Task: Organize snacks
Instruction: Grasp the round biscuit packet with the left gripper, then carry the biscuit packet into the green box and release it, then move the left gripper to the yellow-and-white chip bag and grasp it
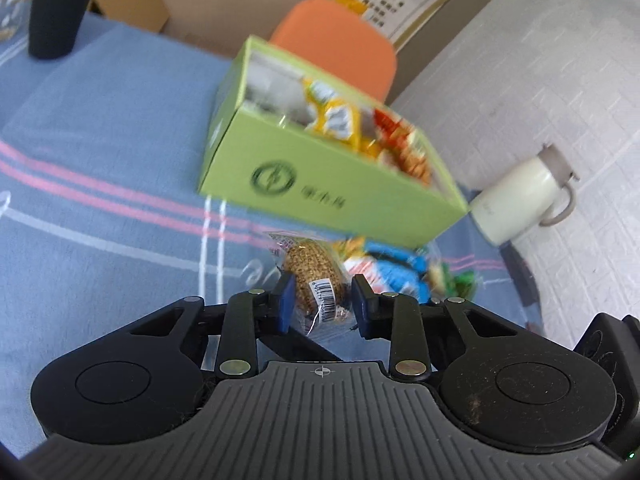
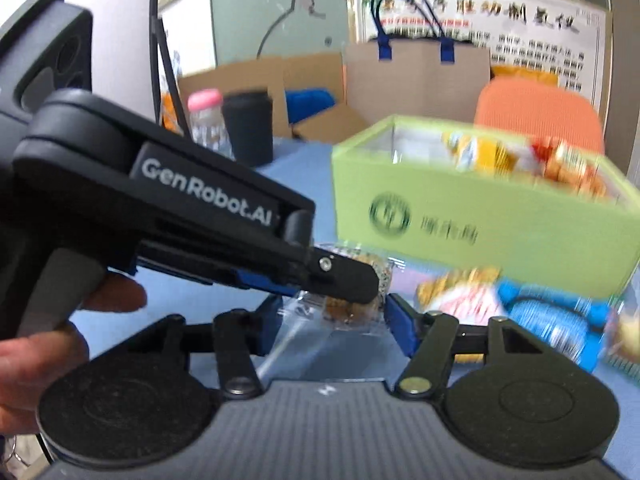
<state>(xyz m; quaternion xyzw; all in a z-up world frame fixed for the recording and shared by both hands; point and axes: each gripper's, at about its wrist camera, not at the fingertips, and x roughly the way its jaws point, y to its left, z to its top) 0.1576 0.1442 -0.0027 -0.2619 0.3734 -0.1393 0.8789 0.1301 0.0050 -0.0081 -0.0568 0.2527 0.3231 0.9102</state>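
A seeded snack bar [image 1: 316, 276] in a clear wrapper with a barcode sits between the blue pads of my left gripper [image 1: 322, 292], which is shut on it. In the right wrist view the left gripper [image 2: 356, 284] reaches in from the left, held by a hand [image 2: 44, 348]. The same bar [image 2: 380, 272] shows past its tip. My right gripper [image 2: 334, 316] has its pads against both sides of the bar's crumpled clear wrapper [image 2: 304, 320]. Behind stands an open green box [image 1: 328, 184] [image 2: 480, 216] holding several snack packets [image 1: 344, 120]. Loose packets, one blue [image 1: 400, 276] [image 2: 552, 316], lie in front of it.
A blue striped tablecloth [image 1: 100, 140] covers the table. A black cup [image 1: 60, 8] [image 2: 248, 128] and a pink-capped bottle [image 2: 206, 120] stand at the back left. A white mug [image 1: 520, 200] sits right of the box. An orange chair [image 1: 340, 48], cardboard boxes and a paper bag [image 2: 416, 76] are behind.
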